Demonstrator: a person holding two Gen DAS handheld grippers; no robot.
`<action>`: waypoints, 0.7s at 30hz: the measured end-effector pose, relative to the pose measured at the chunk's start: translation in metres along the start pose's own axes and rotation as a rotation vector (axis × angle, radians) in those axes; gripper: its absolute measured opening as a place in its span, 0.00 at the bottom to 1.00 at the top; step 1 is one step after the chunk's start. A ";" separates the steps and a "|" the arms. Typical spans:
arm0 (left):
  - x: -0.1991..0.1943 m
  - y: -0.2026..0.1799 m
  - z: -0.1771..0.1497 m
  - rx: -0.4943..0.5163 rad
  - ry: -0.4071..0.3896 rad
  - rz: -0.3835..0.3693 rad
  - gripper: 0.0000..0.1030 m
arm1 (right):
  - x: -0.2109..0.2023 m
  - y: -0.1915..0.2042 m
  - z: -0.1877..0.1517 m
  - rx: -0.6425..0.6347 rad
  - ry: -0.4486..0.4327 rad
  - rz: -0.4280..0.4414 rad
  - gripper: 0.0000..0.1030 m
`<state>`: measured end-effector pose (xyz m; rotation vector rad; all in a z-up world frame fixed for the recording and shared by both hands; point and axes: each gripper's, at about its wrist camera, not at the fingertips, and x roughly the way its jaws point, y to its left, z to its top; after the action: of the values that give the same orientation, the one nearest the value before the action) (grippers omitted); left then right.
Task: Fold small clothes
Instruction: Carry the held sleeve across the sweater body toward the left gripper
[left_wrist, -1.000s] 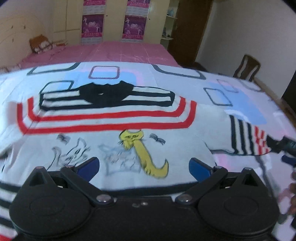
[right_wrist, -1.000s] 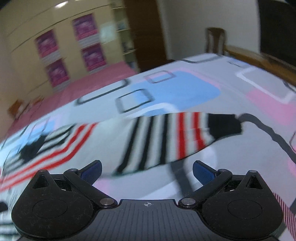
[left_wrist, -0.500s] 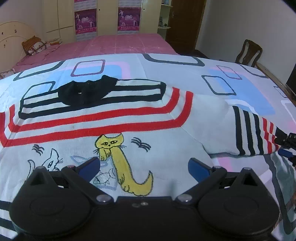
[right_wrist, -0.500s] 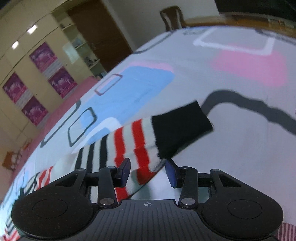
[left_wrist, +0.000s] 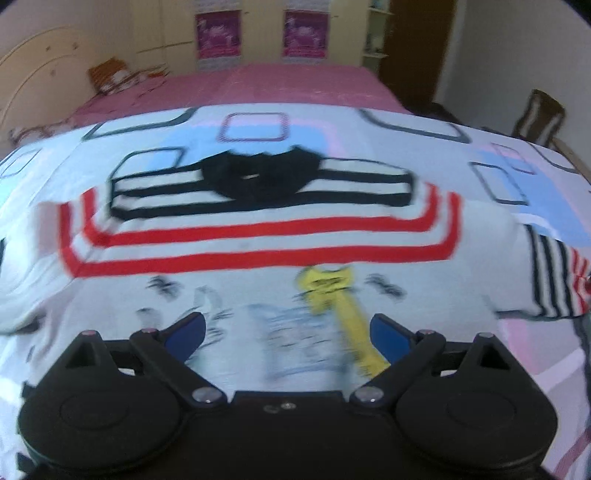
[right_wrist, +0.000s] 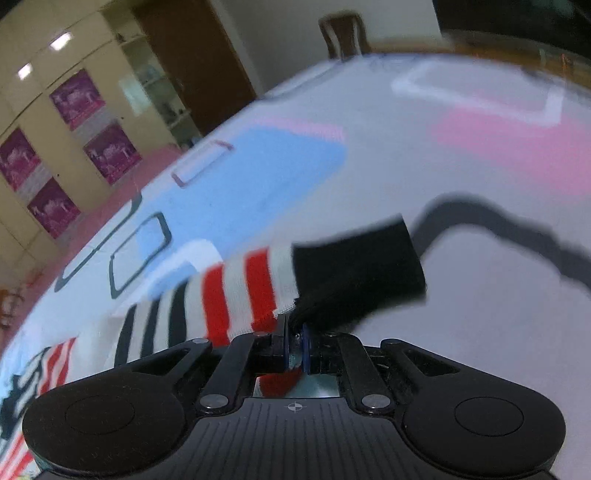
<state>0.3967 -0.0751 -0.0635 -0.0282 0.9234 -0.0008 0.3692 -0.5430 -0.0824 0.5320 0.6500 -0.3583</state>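
Item: small white knitted sweater with red and black stripes, a black collar and a yellow cat print, spread flat on a bed cover of white cloth patterned with blue, pink and dark outlined rectangles. In the left wrist view the sweater fills the middle of the frame, collar toward the top, one striped sleeve running off the right edge.

Left hand-held gripper: lower centre of the frame, blue pads set wide apart over the sweater's printed front, nothing pinched between them; its jaws have just been closing a little.

Right hand-held gripper: lower centre of the right wrist view, jaws have just been closing and now pinch the sleeve where the red-and-white stripes meet the black cuff, which sticks out toward the right.

Surroundings: pink bedspread, cream wardrobe with purple posters, wooden chair in the top of the frame.
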 end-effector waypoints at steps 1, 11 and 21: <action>0.000 0.009 -0.001 -0.010 -0.006 0.006 0.93 | -0.008 0.014 0.000 -0.030 -0.030 0.032 0.06; 0.003 0.109 -0.002 -0.148 -0.058 -0.011 0.86 | -0.033 0.214 -0.075 -0.411 0.025 0.415 0.06; -0.010 0.180 -0.022 -0.314 -0.080 -0.107 0.86 | -0.038 0.359 -0.230 -0.777 0.235 0.637 0.06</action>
<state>0.3706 0.1047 -0.0734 -0.3663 0.8342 0.0460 0.4016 -0.1160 -0.0858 0.0098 0.7461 0.5562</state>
